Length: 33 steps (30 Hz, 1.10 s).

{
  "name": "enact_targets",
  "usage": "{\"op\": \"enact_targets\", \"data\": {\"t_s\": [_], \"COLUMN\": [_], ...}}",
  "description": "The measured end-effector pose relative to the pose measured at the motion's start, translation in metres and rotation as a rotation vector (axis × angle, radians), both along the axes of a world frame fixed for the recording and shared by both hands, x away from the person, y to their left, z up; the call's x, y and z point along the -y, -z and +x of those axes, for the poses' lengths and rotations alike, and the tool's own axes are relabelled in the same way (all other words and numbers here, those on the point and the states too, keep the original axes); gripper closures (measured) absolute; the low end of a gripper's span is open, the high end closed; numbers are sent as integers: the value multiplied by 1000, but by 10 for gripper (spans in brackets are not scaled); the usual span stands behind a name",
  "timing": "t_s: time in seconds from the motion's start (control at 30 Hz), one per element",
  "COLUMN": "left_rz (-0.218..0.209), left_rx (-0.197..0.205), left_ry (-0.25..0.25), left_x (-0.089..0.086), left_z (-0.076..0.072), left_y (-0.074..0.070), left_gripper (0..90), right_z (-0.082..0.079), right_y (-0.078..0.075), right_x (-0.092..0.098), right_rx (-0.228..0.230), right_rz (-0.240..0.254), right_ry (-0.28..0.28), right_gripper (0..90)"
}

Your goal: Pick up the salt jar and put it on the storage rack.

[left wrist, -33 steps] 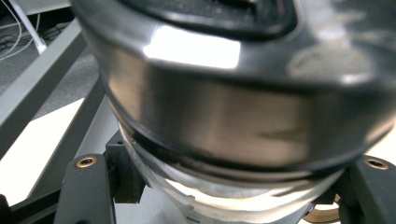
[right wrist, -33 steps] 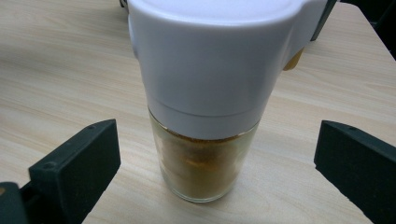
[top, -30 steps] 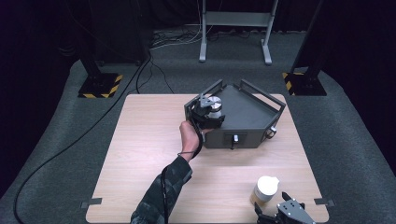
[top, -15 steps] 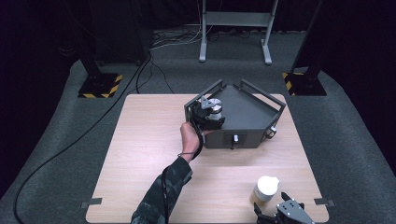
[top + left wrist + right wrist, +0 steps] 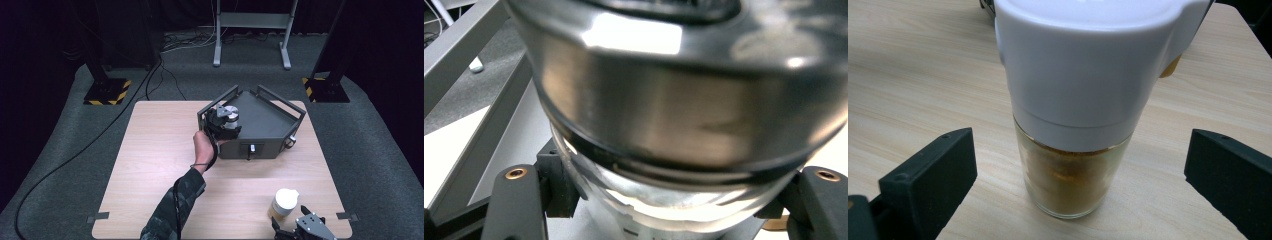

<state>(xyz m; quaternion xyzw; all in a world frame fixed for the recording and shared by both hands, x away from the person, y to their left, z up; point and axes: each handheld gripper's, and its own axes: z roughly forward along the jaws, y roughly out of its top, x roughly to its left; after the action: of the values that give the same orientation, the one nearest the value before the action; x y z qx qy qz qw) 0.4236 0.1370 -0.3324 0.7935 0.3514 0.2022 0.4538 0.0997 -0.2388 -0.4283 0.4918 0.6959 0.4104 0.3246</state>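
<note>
left gripper (image 5: 218,121): fingers (image 5: 519,200) pinching glass jar (image 5: 664,130) with steel lid, at left corner of grey tray (image 5: 270,117)
right gripper (image 5: 305,227): fingers (image 5: 928,175) spread, either side of spice jar (image 5: 1083,100), not touching
spice jar: upright on bench (image 5: 160,165), near right front corner

A light wooden counter (image 5: 150,165) stands on grey carpeted floor (image 5: 60,150). Beyond it are a grey metal stand (image 5: 252,30), black cables (image 5: 165,75) and yellow-black striped bases (image 5: 107,92).
</note>
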Motion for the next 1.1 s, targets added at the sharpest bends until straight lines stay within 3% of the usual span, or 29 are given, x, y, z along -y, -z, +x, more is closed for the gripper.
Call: {"op": "enact_targets", "data": {"t_s": [0.8,0.87,0.97,1.1], "left_rz": [2,-23,-6,-16], "left_rx": [-13,-7,9,8], "left_ry": [-7,-13,-23,-38], "left_x": [1,-2,0,-2], "left_z": [0,-2,-9,-13], "left_y": [-3,-2,-6,-9], "left_gripper": [312,251,178,82], "right_z": [0,0,0,0], "right_y": [-1,-1,-1,-1], "right_x": [-1,-1,-1,-2], "right_rx": [1,3,4,4], "right_rz": [-4,-5,-4,-3], "right_ry": [2,2,3,7], "right_gripper": [0,0,0,0]}}
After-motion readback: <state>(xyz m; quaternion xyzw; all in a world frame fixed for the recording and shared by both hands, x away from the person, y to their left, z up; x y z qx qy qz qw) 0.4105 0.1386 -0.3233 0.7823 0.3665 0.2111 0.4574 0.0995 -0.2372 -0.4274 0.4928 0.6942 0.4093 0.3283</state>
